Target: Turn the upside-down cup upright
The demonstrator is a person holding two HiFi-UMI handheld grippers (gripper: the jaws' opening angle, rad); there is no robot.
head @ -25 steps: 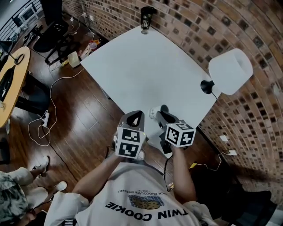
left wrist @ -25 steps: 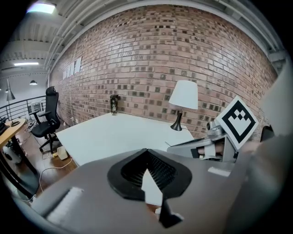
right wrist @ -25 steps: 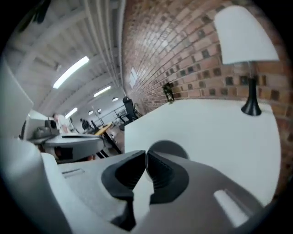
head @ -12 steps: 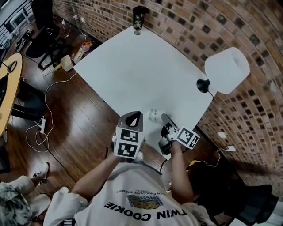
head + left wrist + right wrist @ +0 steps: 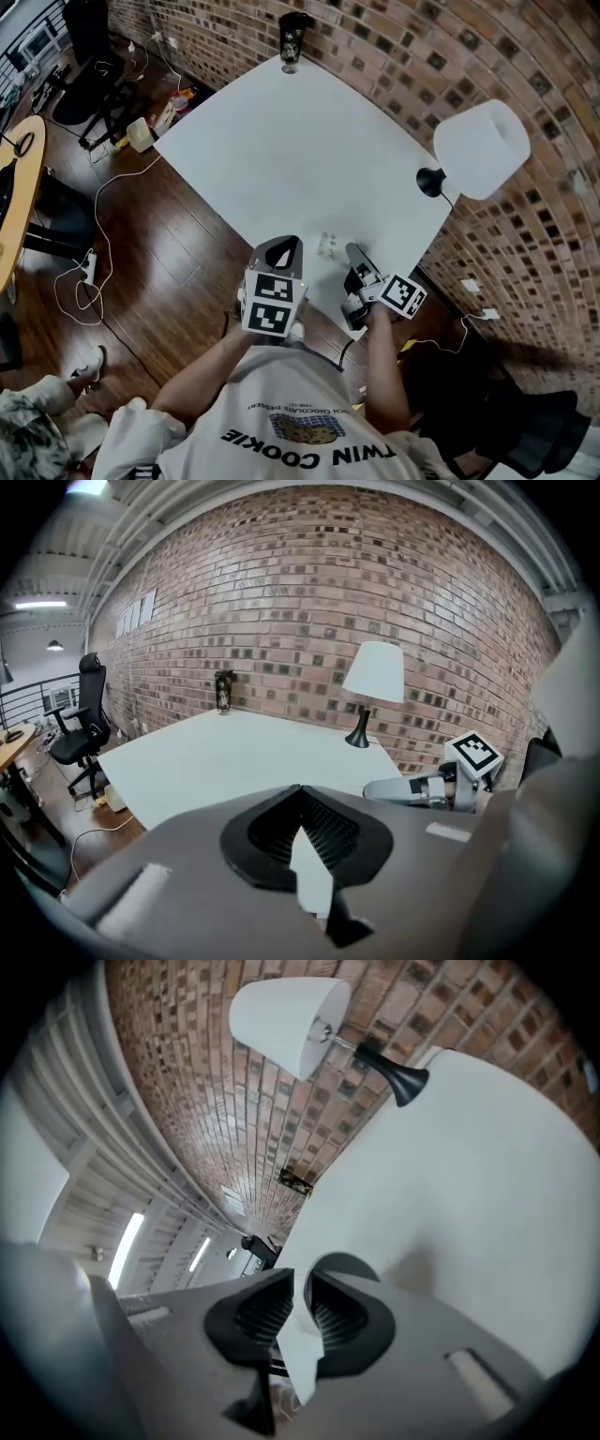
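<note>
The small white cup (image 5: 327,246) stands on the white table (image 5: 281,141) near its near edge, between my two grippers. In the right gripper view its dark mouth (image 5: 345,1264) shows just past the pads, facing up. My right gripper (image 5: 351,250) (image 5: 302,1281) is rolled onto its side beside the cup. Its jaws have just been opening, and the cup's thin wall still sits in the narrow gap without being pressed. To the cup's left my left gripper (image 5: 288,245) (image 5: 300,794) hovers shut and empty.
A white-shaded lamp (image 5: 483,148) (image 5: 375,672) with a black base stands at the table's right edge. A dark tumbler (image 5: 293,37) (image 5: 223,692) is at the far corner. Brick wall runs behind, and cables and an office chair (image 5: 89,37) are on the wooden floor to the left.
The right gripper has rolled over, its marker cube now lying sideways, and has drawn slightly toward the person. The cup went from lying tipped in its jaws to standing on the table.
</note>
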